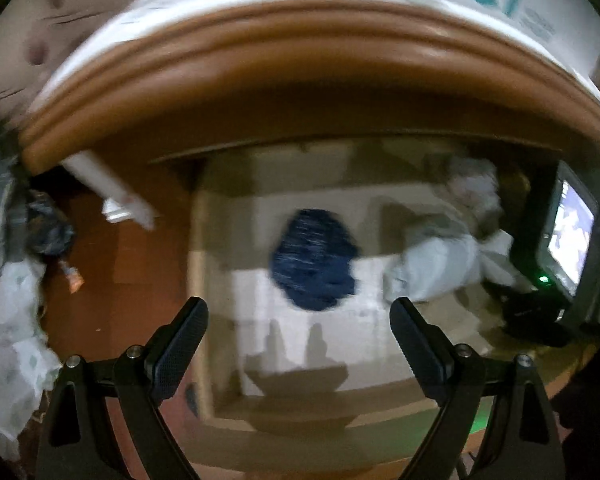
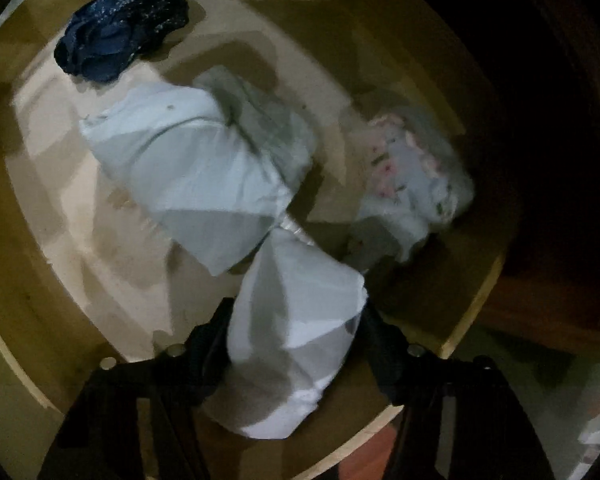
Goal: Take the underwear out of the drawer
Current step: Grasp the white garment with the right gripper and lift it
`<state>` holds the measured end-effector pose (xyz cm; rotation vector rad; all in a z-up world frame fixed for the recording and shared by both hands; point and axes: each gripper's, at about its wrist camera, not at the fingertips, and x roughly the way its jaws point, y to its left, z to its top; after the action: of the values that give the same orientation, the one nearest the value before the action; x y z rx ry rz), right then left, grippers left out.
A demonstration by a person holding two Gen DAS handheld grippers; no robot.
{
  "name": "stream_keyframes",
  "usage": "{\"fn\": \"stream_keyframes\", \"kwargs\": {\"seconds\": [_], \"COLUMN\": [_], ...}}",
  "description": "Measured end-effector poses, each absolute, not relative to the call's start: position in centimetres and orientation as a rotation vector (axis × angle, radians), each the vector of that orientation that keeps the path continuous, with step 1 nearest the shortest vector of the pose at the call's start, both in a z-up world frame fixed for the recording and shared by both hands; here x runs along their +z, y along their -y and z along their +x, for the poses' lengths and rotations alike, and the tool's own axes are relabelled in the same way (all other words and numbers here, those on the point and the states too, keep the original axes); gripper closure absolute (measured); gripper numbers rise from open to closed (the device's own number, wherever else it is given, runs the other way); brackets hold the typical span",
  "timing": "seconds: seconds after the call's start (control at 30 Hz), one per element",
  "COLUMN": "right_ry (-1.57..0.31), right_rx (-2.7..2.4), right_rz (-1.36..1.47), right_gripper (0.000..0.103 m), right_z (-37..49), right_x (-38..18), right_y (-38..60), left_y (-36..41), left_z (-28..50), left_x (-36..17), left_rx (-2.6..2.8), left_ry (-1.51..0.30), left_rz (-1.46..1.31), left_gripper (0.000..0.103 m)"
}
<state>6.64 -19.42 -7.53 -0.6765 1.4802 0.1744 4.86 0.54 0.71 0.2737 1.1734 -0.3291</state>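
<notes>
Left gripper [image 1: 299,322]: black two-finger gripper, pointing steeply down over the open drawer.
Left jaws: spread wide, nothing between them.
Left fingers [image 1: 180,350]: black textured pads, both clear of any cloth; the view is blurred.
Right gripper [image 2: 296,344]: black two-finger gripper, pointing steeply down into the drawer near its front edge.
Right jaws: standing part-way in, one on each side of a white folded cloth garment [image 2: 292,344].
Right fingers [image 2: 208,344]: dark and mostly hidden behind the cloth; whether the pads press on it cannot be told.
Hands and sleeves: out of view in both cameras.
</notes>
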Motion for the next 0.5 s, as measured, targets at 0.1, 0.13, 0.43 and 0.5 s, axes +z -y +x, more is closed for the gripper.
{"fn": "stream_keyframes", "kwargs": {"seconds": [0.1,0.13,0.43,0.5], "right_ry": [-1.456,-1.447,-1.35,-1.345], "right_rx": [0.179,0.19,0.217,0.217], "right_rz": [-0.645,-0.614,-0.395,-0.334], "right_gripper": [0.046,0.048,0.05,0.05], "right_z": [6.3,6.1,4.9,4.7], "right_x": [-7.1,-6.6,-2.0,-1.5], "right_y": [19.7,20.0,23.1,23.5], "left_y": [1.7,2.6,7.9,9.0], "left_z": [5.0,4.9,4.6,4.4], "left_x": [-0.5,-0.9,-4.9,-5.8], "left_rx": [-0.388,-0.405,-0.602,-0.653], "left_ry": [-1.23,-1.237,-1.328,-1.325], "left_rz": [0.303,0.333,0.636,0.706], "left_gripper": [0.012,0.012,0.012,0.012]}}
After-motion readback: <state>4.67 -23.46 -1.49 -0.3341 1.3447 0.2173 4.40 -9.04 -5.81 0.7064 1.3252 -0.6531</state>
